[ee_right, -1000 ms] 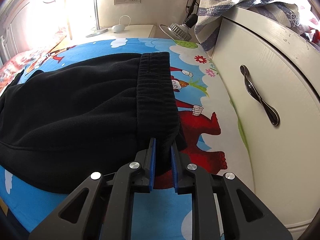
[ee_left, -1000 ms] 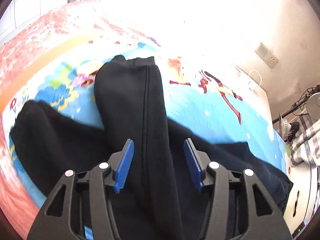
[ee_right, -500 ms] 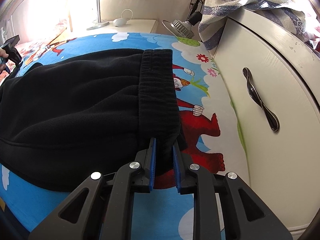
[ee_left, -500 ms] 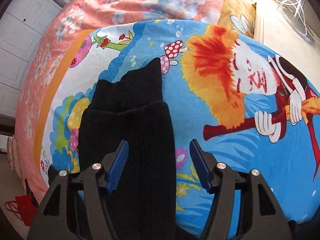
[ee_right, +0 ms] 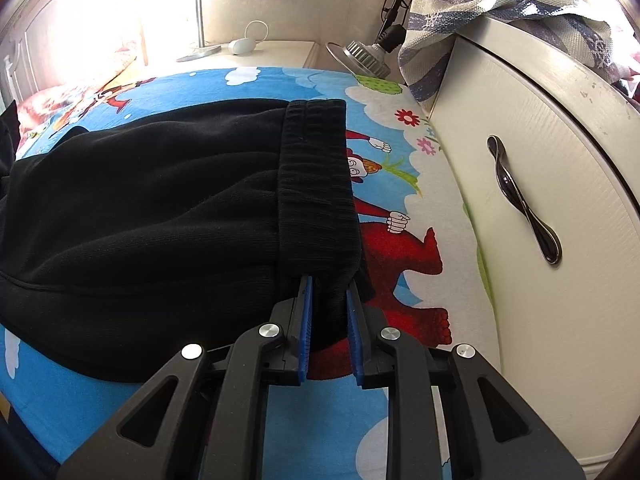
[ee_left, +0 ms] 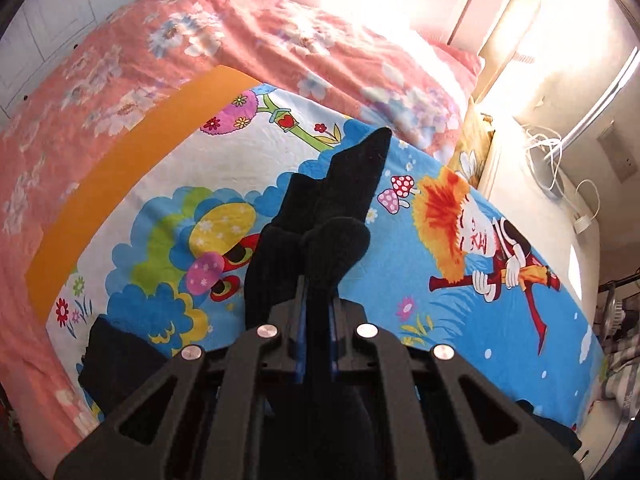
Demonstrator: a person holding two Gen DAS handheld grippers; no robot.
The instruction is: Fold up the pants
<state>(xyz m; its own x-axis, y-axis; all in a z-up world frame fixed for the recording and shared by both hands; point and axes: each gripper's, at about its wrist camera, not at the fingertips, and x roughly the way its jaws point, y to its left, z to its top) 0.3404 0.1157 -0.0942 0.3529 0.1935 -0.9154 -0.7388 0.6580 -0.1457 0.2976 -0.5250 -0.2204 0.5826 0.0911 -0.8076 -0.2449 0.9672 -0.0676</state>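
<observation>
The left claw (ee_left: 318, 312) pinches the black pants (ee_right: 160, 216) by a leg end, and the right claw (ee_right: 326, 312) pinches the waistband (ee_right: 316, 184) on the bed (ee_right: 400, 280).

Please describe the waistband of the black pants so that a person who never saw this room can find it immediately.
Look at the cartoon sheet beside the white cabinet. The black pants lie on it, and the waistband is their ribbed end nearest the cabinet. Unlike the smooth fabric beside it, it has fine ridges, and the right hand-held gripper pinches its near corner.
</observation>
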